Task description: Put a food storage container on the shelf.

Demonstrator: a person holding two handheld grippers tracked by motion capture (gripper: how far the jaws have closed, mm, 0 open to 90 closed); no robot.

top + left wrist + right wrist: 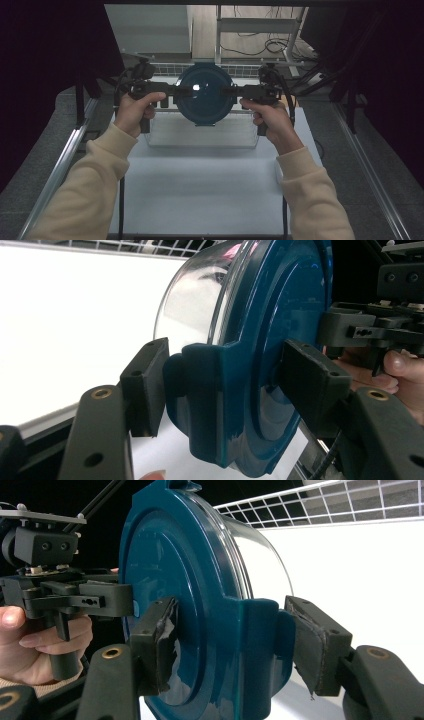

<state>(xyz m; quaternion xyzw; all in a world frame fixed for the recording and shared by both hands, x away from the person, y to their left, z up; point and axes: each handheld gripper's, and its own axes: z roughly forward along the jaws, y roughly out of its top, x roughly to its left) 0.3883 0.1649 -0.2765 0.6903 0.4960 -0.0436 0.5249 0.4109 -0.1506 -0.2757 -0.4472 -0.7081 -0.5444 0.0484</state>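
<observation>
A round container with a dark blue lid and a clear bowl hangs in the air, turned on its side, lid toward the person. My left gripper clamps the lid's left clip; one pad presses on the bowl side and the other on the lid face. On the opposite edge, my right gripper grips the other clip, with pads either side of it. Each gripper view shows the other gripper across the lid.
A clear plastic bin stands on the white table just below the container. Along the table's back edge runs a white wire rack. Cables and a metal frame lie on the floor beyond.
</observation>
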